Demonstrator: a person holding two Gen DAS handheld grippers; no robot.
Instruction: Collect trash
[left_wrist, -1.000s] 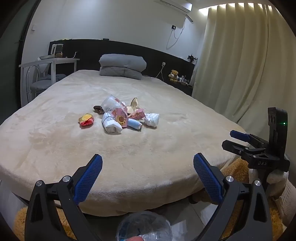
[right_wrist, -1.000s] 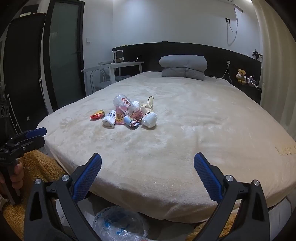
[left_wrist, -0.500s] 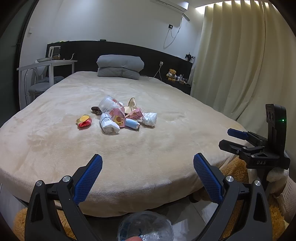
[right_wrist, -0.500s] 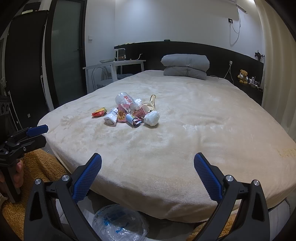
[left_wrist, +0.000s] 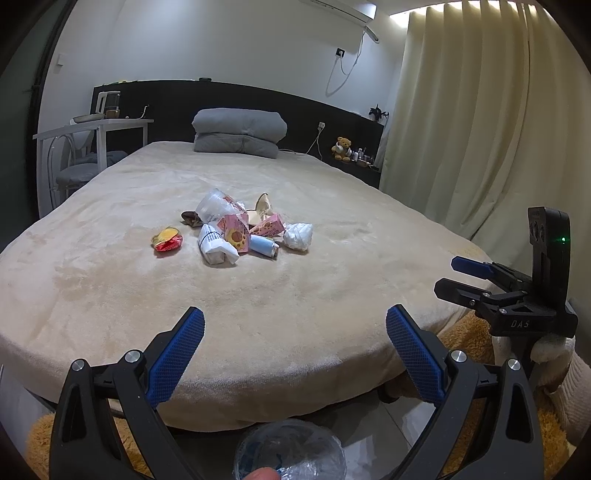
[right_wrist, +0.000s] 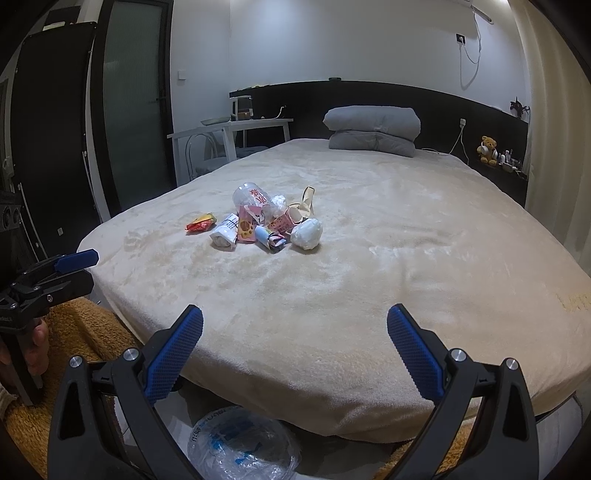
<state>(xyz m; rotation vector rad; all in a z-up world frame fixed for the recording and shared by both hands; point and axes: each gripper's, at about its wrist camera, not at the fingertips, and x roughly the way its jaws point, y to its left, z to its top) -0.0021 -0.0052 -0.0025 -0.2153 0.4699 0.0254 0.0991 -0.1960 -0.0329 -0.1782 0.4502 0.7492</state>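
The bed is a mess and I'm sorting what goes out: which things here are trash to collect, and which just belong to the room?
To collect:
red snack wrapper
white crumpled wad
pink carton
clear plastic cup
clear bag below the tongs

Just lying about:
grey folded quilt
teddy bear
white desk
curtain

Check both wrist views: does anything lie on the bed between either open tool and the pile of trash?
Nothing visible does. Only bare blanket lies between the left tool and the trash pile, and likewise between the right tool and that pile. Both tools hang open at the bed's near edge, well short of it.
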